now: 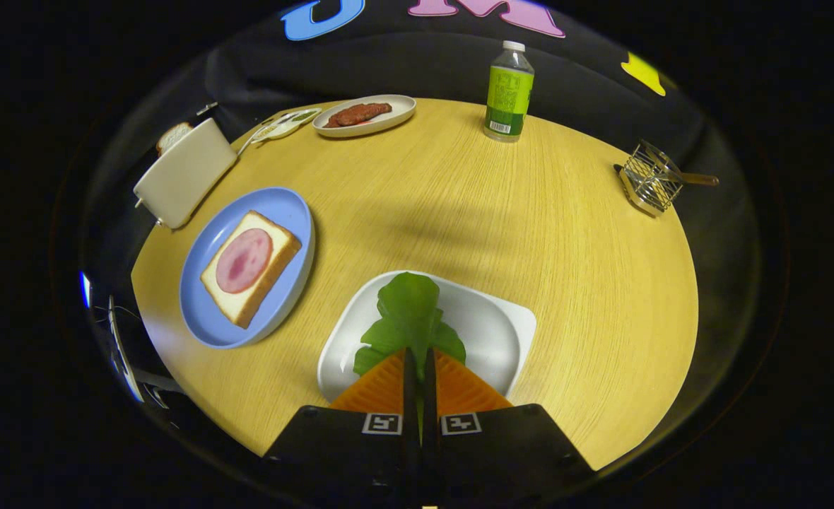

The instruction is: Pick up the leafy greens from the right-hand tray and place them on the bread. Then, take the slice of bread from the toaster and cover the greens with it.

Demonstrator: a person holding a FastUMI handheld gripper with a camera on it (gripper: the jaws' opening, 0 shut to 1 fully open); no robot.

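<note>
Taking the white tray (pixel 509 332) in front of the claw as the landmark, the scene reads left to right across the round wooden worktop (pixel 530 233). Far to the left of the tray and beyond it, at the worktop's edge, stands a cream toaster (pixel 184 173) with a slice of bread (pixel 174 136) poking out of its slot. Just left of the tray lies a blue plate (pixel 286 212) carrying a slice of bread (pixel 265 283) topped with a round of pink ham (pixel 244 259); plate and tray sit near each other but apart. Well beyond the tray, at the far edge, a small flat dish (pixel 286 126) sits just beside an oval plate (pixel 399 109) holding reddish-brown meat (pixel 357 114).

On the tray itself lie the leafy greens (pixel 408 311), their stem end pinched between the two fingers of the claw (pixel 419 364), which are drawn nearly together on it with only a thin gap showing.

Beyond the tray and to its right stands a green-labelled bottle (pixel 509 92) with a white cap. Farthest right, near the worktop's edge, is a wire rack (pixel 649 178) with a wooden handle.
</note>
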